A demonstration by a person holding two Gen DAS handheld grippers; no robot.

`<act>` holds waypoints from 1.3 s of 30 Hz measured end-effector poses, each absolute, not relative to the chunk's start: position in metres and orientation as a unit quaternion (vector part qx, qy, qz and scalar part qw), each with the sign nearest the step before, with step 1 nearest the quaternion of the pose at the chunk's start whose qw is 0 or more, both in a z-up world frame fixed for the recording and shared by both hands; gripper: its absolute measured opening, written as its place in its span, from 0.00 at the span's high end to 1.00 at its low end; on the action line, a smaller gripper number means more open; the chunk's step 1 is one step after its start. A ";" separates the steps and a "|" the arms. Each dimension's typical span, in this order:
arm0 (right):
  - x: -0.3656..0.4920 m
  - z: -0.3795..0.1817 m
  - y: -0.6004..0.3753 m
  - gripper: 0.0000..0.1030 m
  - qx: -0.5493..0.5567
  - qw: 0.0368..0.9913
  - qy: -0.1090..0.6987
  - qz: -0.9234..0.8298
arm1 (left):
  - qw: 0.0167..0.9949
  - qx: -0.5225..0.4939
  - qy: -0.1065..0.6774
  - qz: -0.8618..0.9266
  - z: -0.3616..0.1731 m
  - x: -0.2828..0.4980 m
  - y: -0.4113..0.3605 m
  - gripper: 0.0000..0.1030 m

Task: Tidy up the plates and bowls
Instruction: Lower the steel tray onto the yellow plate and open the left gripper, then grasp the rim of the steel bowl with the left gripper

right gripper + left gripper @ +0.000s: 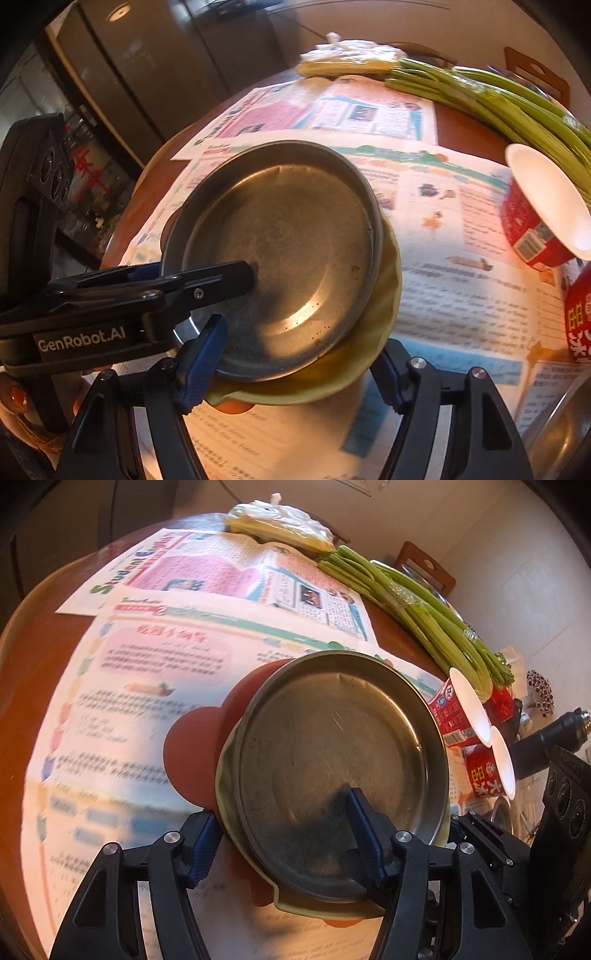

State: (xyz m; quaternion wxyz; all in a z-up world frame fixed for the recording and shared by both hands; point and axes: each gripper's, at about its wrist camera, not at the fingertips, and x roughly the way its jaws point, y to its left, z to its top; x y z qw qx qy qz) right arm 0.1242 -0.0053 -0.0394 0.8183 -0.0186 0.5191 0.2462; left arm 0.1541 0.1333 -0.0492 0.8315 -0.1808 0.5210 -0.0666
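Left wrist view: a round steel plate (332, 757), dull and scratched with a low upright wall, sits nested on a pale yellow dish (225, 812) with a glossy, wavy rim. Under both lies a flat red piece with lobed edges (192, 753). The stack rests on printed newspaper sheets (129, 686) covering a round brown wooden tabletop (33, 657).

The left tool (284, 843) straddles the stack's near edge. One blue ribbed pad (201, 849) is outside, just beside the yellow rim. The other finger stands well inside the steel plate, so the jaws are released.

In the right wrist view, the right tool (295, 369) flanks the near edge of the yellow dish. We cannot tell whether its pads press on it.

Beyond the stack, two red printed paper cups (458, 712) lie on their sides, showing white interiors. Long green celery stalks (406, 602) lie along the far edge, beside a knotted clear plastic bag (280, 520).
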 end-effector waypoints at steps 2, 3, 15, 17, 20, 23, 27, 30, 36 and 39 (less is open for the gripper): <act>0.128 -0.039 -0.009 0.29 -0.016 0.820 0.519 0.242 | 0.832 -0.179 0.521 -0.062 -0.050 0.158 0.131 0.35; 0.129 -0.038 -0.011 0.29 -0.016 0.822 0.517 0.240 | 0.832 -0.180 0.521 -0.059 -0.050 0.159 0.131 0.35; 0.107 0.015 -0.085 0.28 0.010 0.876 0.439 0.200 | 0.889 -0.138 0.436 0.015 0.015 0.125 0.126 0.35; 0.097 0.025 -0.105 0.23 0.012 0.883 0.427 0.197 | 0.894 -0.131 0.428 -0.004 0.025 0.119 0.107 0.35; 0.086 0.031 -0.138 0.11 0.024 0.886 0.425 0.183 | 0.896 -0.116 0.426 -0.047 0.032 0.111 0.067 0.35; 0.076 0.029 -0.176 0.09 0.045 0.882 0.436 0.176 | 0.894 -0.108 0.427 -0.081 0.032 0.103 0.030 0.34; 0.061 0.024 -0.217 0.09 0.034 0.890 0.433 0.138 | 0.881 -0.097 0.447 -0.120 0.015 0.095 -0.021 0.34; 0.053 0.019 -0.237 0.09 0.012 0.894 0.434 0.111 | 0.871 -0.093 0.464 -0.131 0.001 0.091 -0.045 0.34; 0.047 0.005 -0.268 0.19 0.014 0.890 0.446 0.098 | 0.865 -0.064 0.480 -0.133 -0.012 0.079 -0.081 0.34; 0.044 -0.001 -0.272 0.25 0.011 0.890 0.445 0.094 | 0.866 -0.053 0.481 -0.128 -0.014 0.076 -0.089 0.34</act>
